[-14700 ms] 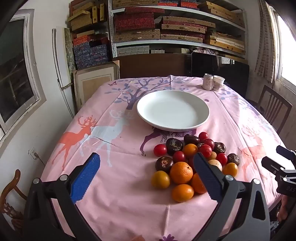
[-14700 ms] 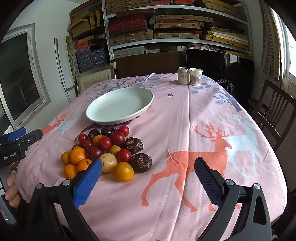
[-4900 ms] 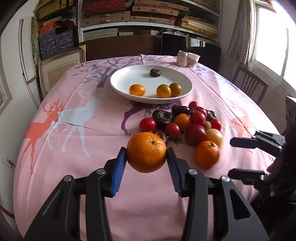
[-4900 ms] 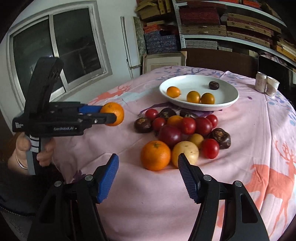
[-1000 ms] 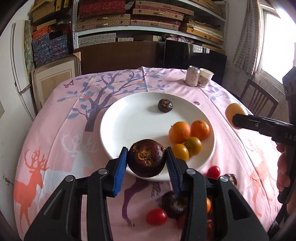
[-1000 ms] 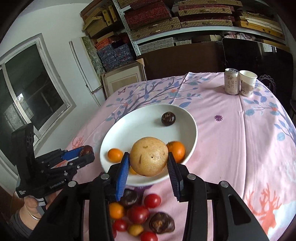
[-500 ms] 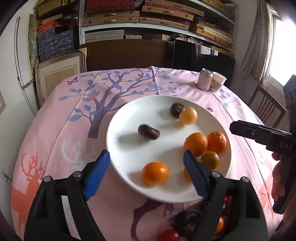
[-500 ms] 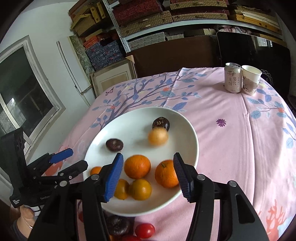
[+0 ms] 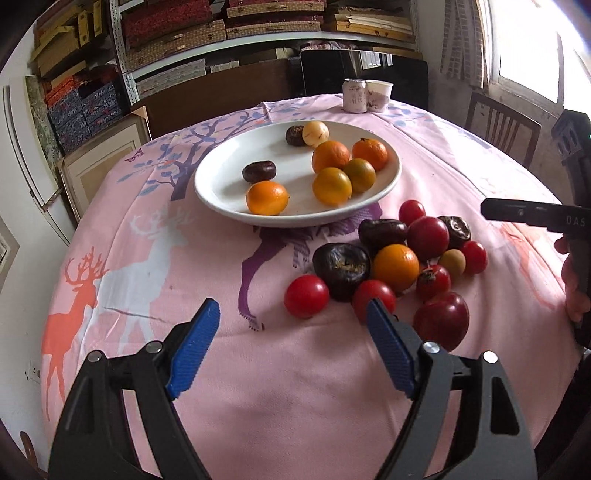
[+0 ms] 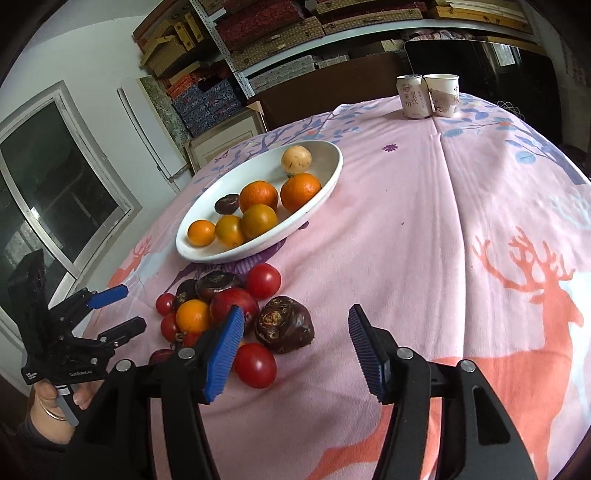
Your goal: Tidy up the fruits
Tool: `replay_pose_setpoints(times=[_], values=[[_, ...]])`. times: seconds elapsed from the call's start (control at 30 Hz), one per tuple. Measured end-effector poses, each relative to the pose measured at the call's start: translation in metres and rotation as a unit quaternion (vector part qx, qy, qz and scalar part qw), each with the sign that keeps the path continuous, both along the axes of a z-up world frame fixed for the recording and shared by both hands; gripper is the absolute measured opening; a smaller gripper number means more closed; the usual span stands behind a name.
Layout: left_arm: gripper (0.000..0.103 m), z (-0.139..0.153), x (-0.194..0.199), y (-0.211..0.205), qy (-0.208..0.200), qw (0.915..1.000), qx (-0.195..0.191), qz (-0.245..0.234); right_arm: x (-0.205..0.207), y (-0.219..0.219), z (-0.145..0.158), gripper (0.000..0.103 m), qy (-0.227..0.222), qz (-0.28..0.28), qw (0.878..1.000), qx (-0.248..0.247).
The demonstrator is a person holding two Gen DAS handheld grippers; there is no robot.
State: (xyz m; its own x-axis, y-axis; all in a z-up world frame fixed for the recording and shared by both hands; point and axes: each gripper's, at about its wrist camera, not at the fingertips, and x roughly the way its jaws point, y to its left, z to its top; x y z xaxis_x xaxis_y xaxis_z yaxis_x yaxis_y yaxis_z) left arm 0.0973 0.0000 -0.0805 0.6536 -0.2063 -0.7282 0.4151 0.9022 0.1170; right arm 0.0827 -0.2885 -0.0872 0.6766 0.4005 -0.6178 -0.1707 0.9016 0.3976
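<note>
A white plate [image 9: 221, 192] [image 10: 325, 173] on the pink tablecloth holds several oranges, two dark fruits and a pale round fruit [image 9: 315, 134] [image 10: 296, 159]. A loose pile of red tomatoes [image 9: 306, 295], dark fruits [image 9: 341, 264] [image 10: 283, 325] and one orange [image 9: 395, 266] lies in front of the plate. My left gripper [image 9: 291, 347] is open and empty, low over the cloth just before the pile; it also shows in the right wrist view [image 10: 118, 308]. My right gripper [image 10: 293, 349] is open and empty, beside the pile's right edge.
A drink can [image 9: 354, 95] [image 10: 410, 96] and a paper cup [image 9: 379, 95] [image 10: 443, 94] stand at the table's far edge. Shelves of boxes [image 9: 221, 29] fill the back wall. A wooden chair [image 9: 498, 129] stands at the right.
Both grippers have pulled back from the plate toward the near side of the table, over the loose pile. Both stay open and empty. The dark fruit and pale fruit lie in the plate.
</note>
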Motion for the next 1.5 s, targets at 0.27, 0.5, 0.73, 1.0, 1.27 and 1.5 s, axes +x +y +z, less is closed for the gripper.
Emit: replay_pose_setpoints(times=[0.27,0.5,0.73,1.0,1.27,1.5], values=[[0.045,-0.023,0.033,-0.005,0.069,0.9976,-0.004,-0.005,-0.006,0.007,-0.002,0.060,0.001,0.018,1.000,-0.007],[0.028,-0.021,0.033,-0.006,0.066,0.9977,-0.016,-0.011,-0.023,0.029,-0.003,0.060,-0.001,0.088,0.995,-0.039],[0.028,-0.005,0.010,0.011,0.051,0.9971,-0.056,0.004,-0.030,0.054,-0.007,0.052,0.002,0.120,0.987,-0.104],[0.028,0.008,-0.005,0.018,0.043,0.9968,-0.067,0.004,-0.010,0.057,-0.015,0.036,0.040,0.103,0.988,-0.106],[0.028,0.013,-0.010,0.019,0.040,0.9962,-0.077,0.009,-0.018,0.043,-0.009,0.027,0.016,0.095,0.993,-0.061],[0.028,0.037,0.000,0.019,0.022,0.9955,-0.092,0.002,-0.001,0.031,0.023,0.028,0.000,0.084,0.996,-0.029]])
